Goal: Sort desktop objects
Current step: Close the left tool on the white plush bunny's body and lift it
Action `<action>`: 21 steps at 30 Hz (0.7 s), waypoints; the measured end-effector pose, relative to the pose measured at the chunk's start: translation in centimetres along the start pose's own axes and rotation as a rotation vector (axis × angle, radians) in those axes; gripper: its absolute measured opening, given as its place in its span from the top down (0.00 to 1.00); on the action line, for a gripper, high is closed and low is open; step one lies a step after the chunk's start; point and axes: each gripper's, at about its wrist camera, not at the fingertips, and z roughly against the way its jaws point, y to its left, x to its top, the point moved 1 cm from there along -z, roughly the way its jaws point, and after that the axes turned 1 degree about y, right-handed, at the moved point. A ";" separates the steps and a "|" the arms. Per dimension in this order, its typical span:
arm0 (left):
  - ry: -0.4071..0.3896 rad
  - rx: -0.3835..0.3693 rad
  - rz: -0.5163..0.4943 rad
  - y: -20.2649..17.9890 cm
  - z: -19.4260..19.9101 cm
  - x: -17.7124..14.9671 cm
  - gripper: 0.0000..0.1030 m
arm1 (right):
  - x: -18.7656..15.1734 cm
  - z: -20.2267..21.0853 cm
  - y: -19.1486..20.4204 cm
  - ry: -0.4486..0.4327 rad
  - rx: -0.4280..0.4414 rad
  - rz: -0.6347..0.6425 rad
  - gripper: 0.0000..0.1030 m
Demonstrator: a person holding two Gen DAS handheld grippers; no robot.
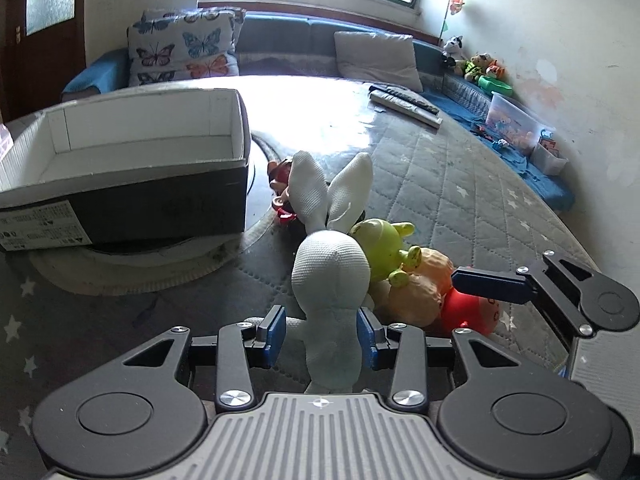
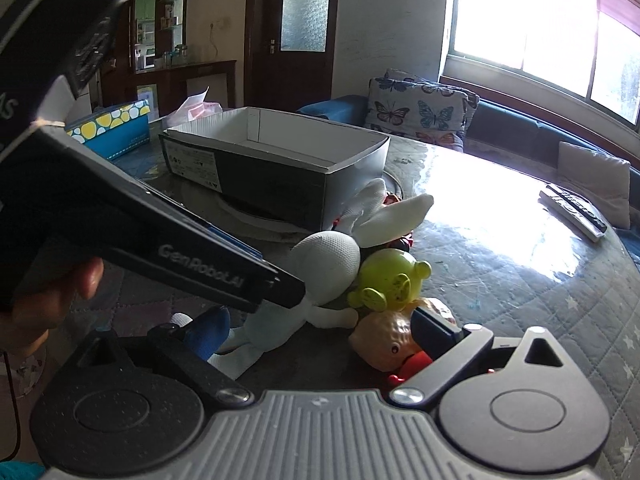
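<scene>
The worktop fills the scene, covered in a quilted grey cloth with little white stars, glare washing over its far half. Sitting on a round white base on its left side is the open shoebox, dark outside, white inside, nothing visible in it. Past the far edge runs a blue sofa with a butterfly cushion and a plain pale cushion.

Now to the pile of toys just right of the box. The white rabbit lies stretched along the cloth, ears pointing toward the box corner, body running back toward the camera. The left gripper has its blue pads on either side of the rabbit's neck and body, both flanks right against the fabric, pinching the rabbit. Tucked against the rabbit's head is the green toy, and touching that an orange bumpy toy with a red toy beside it. A small red-and-brown toy hides behind the ears, too obscured to make out.

Over in the right wrist view, the right gripper stands spread wide, one blue finger near the rabbit's legs, the other resting by the orange toy, nothing clamped. A remote lies far off on the right.
</scene>
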 end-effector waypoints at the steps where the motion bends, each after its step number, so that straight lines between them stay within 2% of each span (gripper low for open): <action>1: 0.006 -0.004 0.004 0.1 -0.2 0.0 0.60 | 0.0 -0.1 0.0 0.002 0.004 0.000 0.06; 6: 0.026 -0.034 0.022 0.5 -0.7 0.2 0.63 | 0.2 -0.5 0.2 0.011 0.021 0.014 0.09; 12: 0.027 -0.075 0.018 0.8 -0.8 0.5 0.75 | 0.5 -1.1 0.9 0.019 0.042 0.037 0.14; 18: 0.026 -0.096 0.026 1.3 -1.0 0.6 0.74 | 0.5 -2.0 1.5 0.046 0.062 0.056 0.20; 21: 0.042 -0.109 0.071 1.7 -1.1 0.7 0.73 | 0.5 -2.5 1.8 0.057 0.069 0.059 0.21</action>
